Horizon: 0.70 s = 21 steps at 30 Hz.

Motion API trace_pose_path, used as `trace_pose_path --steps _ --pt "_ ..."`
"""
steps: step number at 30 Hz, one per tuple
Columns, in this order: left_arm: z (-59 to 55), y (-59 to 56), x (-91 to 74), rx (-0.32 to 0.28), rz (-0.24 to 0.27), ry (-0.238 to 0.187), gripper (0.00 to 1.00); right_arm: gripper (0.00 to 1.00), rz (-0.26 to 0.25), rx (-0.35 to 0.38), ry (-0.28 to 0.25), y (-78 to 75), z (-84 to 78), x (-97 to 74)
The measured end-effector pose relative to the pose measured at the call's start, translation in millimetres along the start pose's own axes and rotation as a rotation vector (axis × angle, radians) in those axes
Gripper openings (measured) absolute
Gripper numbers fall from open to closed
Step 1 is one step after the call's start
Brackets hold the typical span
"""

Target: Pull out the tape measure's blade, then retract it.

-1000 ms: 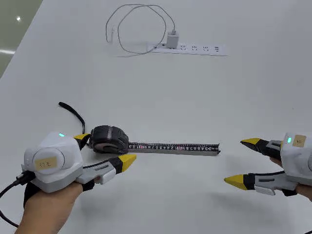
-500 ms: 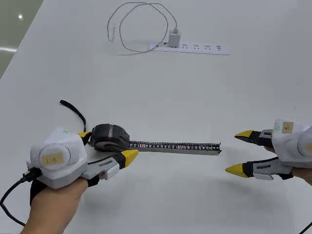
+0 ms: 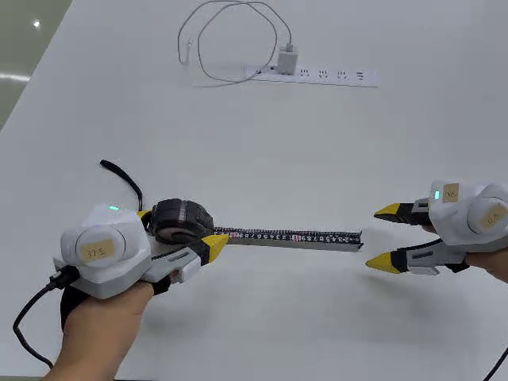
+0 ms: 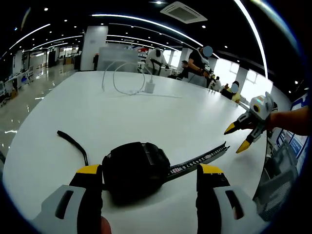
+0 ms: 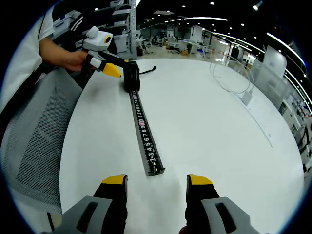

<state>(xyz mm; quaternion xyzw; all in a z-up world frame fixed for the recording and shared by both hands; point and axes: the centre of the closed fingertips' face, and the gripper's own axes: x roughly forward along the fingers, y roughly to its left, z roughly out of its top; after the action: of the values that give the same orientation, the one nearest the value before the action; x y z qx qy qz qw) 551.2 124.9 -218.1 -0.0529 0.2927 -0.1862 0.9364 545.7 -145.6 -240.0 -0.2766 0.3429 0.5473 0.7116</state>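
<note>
The black tape measure case (image 3: pixel 181 222) lies on the white table (image 3: pixel 262 159), its blade (image 3: pixel 294 237) drawn out to the right and flat on the surface. My left gripper (image 3: pixel 178 228) stands open astride the case (image 4: pixel 136 168). One finger rests against the case's side, the other is apart from it with the blade (image 4: pixel 197 160) passing between. My right gripper (image 3: pixel 383 236) is open, just right of the blade's hooked end (image 5: pixel 156 170), not touching it. The end sits a little ahead of the gap in the right gripper (image 5: pixel 157 180).
The tape's black wrist strap (image 3: pixel 123 178) trails to the far left of the case. A white power strip (image 3: pixel 317 75) with a charger and looped cable (image 3: pixel 230 40) lies at the table's far side. A grey mesh chair (image 5: pixel 34 146) stands at the near edge.
My right gripper has moved left, closer to the blade's end, with its jaws somewhat narrower. The left gripper has edged forward around the case. The blade's length looks unchanged.
</note>
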Motion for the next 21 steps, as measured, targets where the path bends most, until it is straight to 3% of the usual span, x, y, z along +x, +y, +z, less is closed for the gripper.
trace_pose_path --steps 21 --pt "-1.3 6.5 6.6 -0.048 0.06 0.014 0.69 0.31 0.083 -0.06 0.058 -1.6 -4.2 16.8"
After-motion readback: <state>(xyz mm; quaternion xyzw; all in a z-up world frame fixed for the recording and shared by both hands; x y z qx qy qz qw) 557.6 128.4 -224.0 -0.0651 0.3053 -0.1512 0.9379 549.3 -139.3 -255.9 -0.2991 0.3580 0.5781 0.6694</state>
